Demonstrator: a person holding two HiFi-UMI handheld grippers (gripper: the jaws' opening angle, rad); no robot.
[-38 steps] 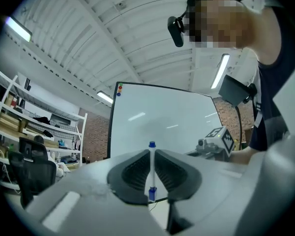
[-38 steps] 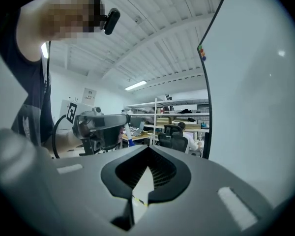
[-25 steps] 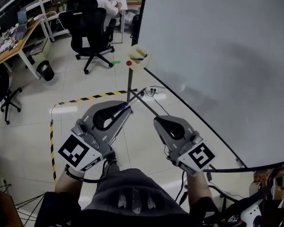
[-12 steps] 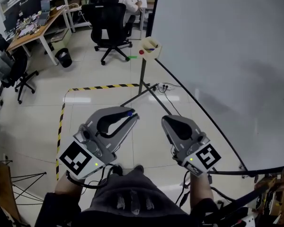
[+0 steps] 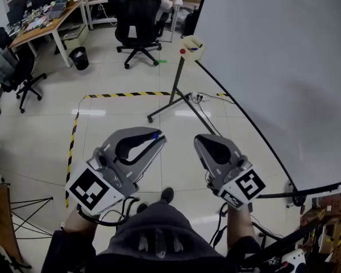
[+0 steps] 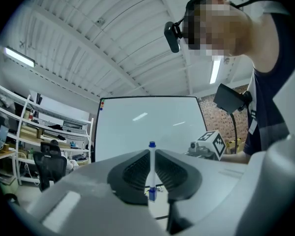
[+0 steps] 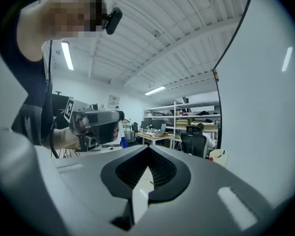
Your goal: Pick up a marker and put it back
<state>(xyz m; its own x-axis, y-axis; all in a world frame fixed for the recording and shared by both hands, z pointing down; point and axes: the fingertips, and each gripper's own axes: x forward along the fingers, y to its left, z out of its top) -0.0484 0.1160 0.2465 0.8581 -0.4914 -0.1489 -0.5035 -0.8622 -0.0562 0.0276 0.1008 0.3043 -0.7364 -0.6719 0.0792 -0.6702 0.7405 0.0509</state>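
Note:
My left gripper (image 5: pixel 154 139) is shut on a white marker with a blue cap (image 5: pixel 154 135). In the left gripper view the marker (image 6: pixel 151 173) stands upright between the dark pads (image 6: pixel 135 173), its cap above the left gripper's (image 6: pixel 152 154) tips. The right gripper (image 5: pixel 201 141) is held beside it, its jaws together with nothing between them (image 7: pixel 148 149). A cream marker holder (image 5: pixel 192 45) with a red dot sits on a thin stand ahead, beside the whiteboard (image 5: pixel 273 61). The holder (image 7: pixel 219 156) also shows in the right gripper view.
The stand's legs (image 5: pixel 176 104) spread over the tiled floor, with a power strip and cables (image 5: pixel 202 97) beside them. Black-yellow tape (image 5: pixel 125 94) marks the floor. Office chairs (image 5: pixel 136 16), a bin (image 5: pixel 78 57) and a desk (image 5: pixel 40 21) stand further back.
In the head view the holder and its stand have drifted up and right, and more floor shows between them and the grippers. The left gripper stays shut on the marker.

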